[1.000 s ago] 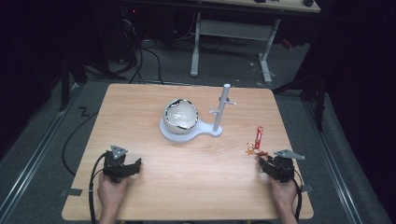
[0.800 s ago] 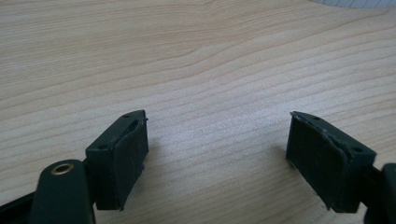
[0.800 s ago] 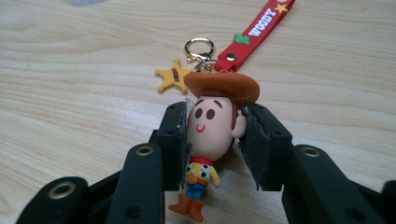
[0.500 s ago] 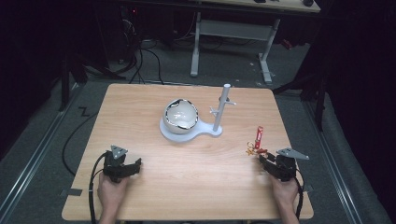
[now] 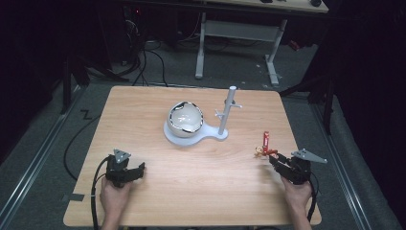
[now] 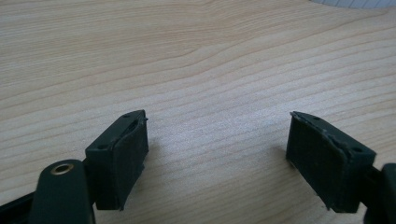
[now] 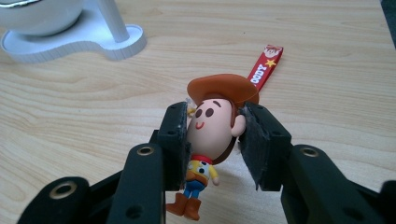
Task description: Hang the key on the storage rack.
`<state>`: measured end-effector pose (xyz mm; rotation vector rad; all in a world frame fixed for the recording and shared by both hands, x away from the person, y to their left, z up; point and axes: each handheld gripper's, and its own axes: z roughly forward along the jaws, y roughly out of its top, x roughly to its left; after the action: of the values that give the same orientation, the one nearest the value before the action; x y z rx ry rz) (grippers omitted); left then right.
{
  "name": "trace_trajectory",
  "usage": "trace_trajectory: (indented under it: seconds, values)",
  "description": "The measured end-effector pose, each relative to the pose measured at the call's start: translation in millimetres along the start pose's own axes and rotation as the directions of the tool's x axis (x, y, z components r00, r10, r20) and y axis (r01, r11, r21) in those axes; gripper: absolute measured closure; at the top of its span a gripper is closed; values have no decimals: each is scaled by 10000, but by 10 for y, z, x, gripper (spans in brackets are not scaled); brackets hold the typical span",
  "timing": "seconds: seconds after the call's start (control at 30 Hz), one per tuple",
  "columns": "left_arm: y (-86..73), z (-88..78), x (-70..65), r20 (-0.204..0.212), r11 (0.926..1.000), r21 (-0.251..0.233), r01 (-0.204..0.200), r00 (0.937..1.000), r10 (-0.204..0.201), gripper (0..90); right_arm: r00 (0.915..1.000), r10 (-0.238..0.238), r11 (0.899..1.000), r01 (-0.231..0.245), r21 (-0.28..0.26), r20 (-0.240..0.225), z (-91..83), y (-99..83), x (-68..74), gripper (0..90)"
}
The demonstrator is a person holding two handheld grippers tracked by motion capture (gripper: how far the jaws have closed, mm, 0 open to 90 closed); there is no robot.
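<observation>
The right hand-held gripper [image 7: 212, 142] pinches a cowboy figure [image 7: 212, 135] by the head, one pad on each side of the face; the hat sticks up above the pads and the boots hang below them. A red strap [image 7: 265, 67] trails from the figure to the upper right of that frame, lying on the desk [image 7: 327, 93]. In the high view this hand-held gripper [image 5: 275, 160] sits at the lower right, with the figure [image 5: 262, 152] at its tip. The left hand-held gripper [image 6: 217, 158] has its jaws spread wide over bare wood; in the high view it [image 5: 136, 171] rests at the lower left. A white stand [image 5: 210, 134] with a bowl [image 5: 185, 117] and a post [image 5: 226, 112] sits mid-desk.
</observation>
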<state>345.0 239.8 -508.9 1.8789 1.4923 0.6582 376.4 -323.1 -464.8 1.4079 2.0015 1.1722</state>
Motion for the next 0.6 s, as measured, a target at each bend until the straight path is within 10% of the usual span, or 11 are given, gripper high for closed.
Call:
trace_trajectory:
  seconds: [0.6]
  values:
    - [0, 0, 1, 7, 10000, 8, 2, 10000, -2, 213, 9996, 140, 9964, -160, -832, -239, -196, 258, -65, 635]
